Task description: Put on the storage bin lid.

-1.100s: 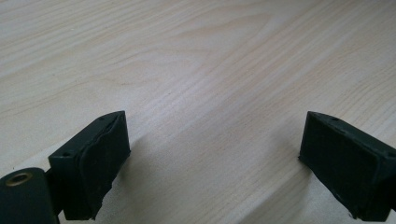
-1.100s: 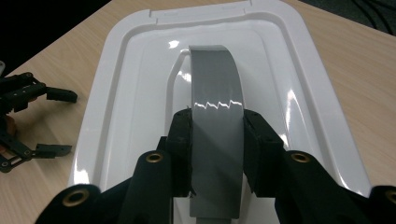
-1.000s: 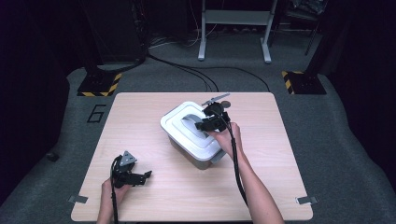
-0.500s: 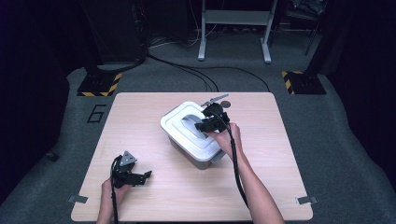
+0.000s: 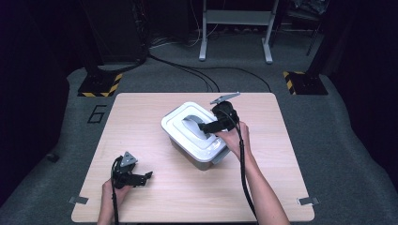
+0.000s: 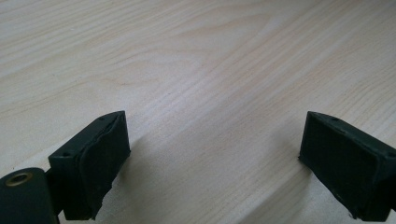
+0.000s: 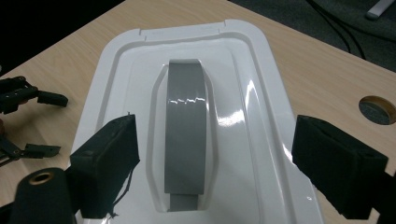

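My right gripper [image 7: 215, 172] has just been opening, letting go of the grey handle [image 7: 186, 126] on the box lid [image 5: 195, 131] mid-table; left gripper [image 5: 136, 177] idles open; next, draw clear

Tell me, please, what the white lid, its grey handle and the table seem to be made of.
The white lid looks like glossy moulded plastic: it shows bright reflections and smooth stepped ridges. The grey handle seems plastic too, smooth and semi-glossy, with a highlight across it. The table shows pale wood grain with a matt finish; whether it is solid wood or laminate, I cannot tell.
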A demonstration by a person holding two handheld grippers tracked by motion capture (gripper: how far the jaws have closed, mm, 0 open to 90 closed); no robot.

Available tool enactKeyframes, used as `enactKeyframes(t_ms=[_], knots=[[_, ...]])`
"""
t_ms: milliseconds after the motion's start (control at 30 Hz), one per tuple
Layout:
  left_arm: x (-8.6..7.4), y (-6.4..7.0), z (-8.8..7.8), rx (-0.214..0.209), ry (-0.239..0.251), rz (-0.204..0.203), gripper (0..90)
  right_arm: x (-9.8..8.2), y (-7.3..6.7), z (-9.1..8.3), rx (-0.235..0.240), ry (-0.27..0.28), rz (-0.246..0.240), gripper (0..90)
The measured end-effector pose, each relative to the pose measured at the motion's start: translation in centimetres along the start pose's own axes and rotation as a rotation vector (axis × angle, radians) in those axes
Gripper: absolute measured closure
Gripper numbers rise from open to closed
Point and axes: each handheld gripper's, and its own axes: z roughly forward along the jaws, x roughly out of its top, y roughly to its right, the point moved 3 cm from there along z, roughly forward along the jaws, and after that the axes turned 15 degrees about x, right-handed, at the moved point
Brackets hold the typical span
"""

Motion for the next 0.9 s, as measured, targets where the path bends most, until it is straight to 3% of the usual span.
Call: enactKeyframes(t_ms=[133, 433, 667, 900], knots=[[0.0, 0.0, 0.0, 0.000, 0.001, -0.006, 8.2, -0.3, 0.3, -1.3, -0.014, 0.021, -0.003, 5.2], [0.0, 0.0, 0.0, 0.000, 0.000, 0.002, 8.2, -2.0, 1.7, -4.5, -0.074, 0.051, 0.010, 0.2], [0.0, 0.0, 0.0, 0.001, 0.003, -0.007, 8.2, -4.7, 3.3, -7.2, -0.130, 0.071, 0.041, 0.0], [0.0, 0.0, 0.0, 0.001, 0.003, -0.007, 8.2, -8.1, 5.0, -8.5, -0.174, 0.074, 0.095, 0.0]])
